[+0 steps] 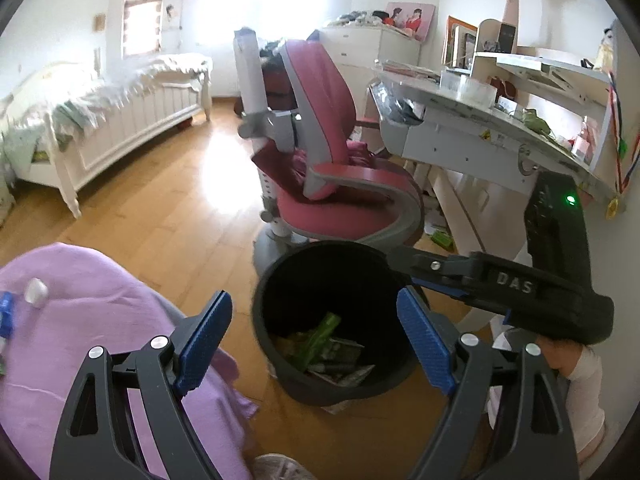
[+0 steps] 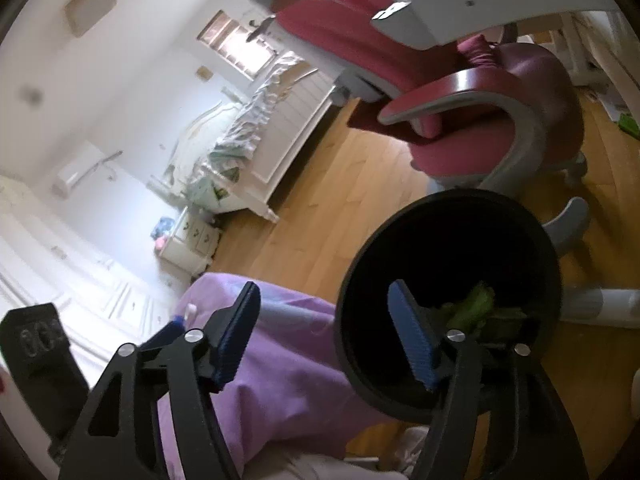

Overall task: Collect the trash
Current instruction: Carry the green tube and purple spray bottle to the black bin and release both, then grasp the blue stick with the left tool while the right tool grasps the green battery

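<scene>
Both the left gripper (image 1: 316,344) and right gripper (image 2: 324,334) hang with jaws apart and empty over the black trash bin (image 1: 276,344) at lower centre, whose dark depth blurs green wrappers (image 1: 318,340), the right gripper's arm crossing its rim.

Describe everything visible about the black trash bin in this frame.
The black trash bin is a round, matte, plastic-looking bucket standing upright and open-topped on the wooden floor, beside the purple cloth and before the pink chair. Inside lie green wrappers and paper scraps. Neither gripper visibly touches it.
</scene>
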`<state>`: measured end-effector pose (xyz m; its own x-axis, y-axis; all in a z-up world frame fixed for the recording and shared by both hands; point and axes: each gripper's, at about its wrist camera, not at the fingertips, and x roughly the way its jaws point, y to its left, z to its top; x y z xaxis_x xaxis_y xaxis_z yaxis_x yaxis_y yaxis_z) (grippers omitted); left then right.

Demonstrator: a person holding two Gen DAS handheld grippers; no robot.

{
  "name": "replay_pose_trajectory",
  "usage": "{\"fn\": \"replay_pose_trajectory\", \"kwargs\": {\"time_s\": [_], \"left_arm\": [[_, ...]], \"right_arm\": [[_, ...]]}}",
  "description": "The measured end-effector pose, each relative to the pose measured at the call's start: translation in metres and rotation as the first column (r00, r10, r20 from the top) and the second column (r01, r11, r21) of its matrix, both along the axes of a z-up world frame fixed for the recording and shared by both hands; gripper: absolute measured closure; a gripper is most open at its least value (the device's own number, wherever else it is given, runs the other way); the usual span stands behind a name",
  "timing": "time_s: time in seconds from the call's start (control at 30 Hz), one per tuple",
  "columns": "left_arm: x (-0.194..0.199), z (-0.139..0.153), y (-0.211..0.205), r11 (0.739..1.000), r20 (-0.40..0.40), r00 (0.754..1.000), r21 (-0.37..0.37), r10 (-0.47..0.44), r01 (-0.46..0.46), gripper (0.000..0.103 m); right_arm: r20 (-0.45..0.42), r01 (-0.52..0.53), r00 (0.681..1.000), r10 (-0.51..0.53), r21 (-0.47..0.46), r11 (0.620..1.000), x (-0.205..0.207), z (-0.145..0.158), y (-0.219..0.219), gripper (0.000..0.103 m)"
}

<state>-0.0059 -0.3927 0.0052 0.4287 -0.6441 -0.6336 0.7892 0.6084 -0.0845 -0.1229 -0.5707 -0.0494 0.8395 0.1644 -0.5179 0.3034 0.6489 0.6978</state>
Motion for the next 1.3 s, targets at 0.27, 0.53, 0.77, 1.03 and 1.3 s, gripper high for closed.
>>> {"fn": "replay_pose_trajectory", "kwargs": {"time_s": [0.27, 0.53, 0.77, 1.03, 1.3], "left_arm": [[-0.004, 0.015, 0.049, 0.996, 0.070, 0.994, 0.000, 0.087, -0.087, 0.019], [0.029, 0.001, 0.142, 0.957, -0.015, 0.957, -0.017, 0.288, -0.288, 0.019], [0.078, -0.024, 0.275, 0.820, -0.105, 0.816, -0.005, 0.569, -0.572, 0.019], [0.139, -0.051, 0.379, 0.712, -0.123, 0.701, 0.109, 0.703, -0.694, 0.042], [0.164, -0.075, 0.393, 0.718, -0.124, 0.708, 0.148, 0.695, -0.680, 0.066]], "right_arm": [[-0.002, -0.091, 0.996, 0.091, -0.038, 0.995, 0.022, 0.014, 0.039, 0.034], [-0.035, -0.277, 0.961, 0.275, -0.092, 0.956, 0.065, 0.030, 0.113, 0.029], [-0.116, -0.521, 0.853, 0.508, -0.213, 0.826, 0.118, 0.048, 0.212, 0.023], [-0.187, -0.728, 0.659, 0.728, -0.401, 0.556, 0.188, 0.061, 0.353, 0.023], [-0.366, -0.801, 0.457, 0.810, -0.566, 0.196, 0.266, 0.042, 0.487, 0.034]]}}
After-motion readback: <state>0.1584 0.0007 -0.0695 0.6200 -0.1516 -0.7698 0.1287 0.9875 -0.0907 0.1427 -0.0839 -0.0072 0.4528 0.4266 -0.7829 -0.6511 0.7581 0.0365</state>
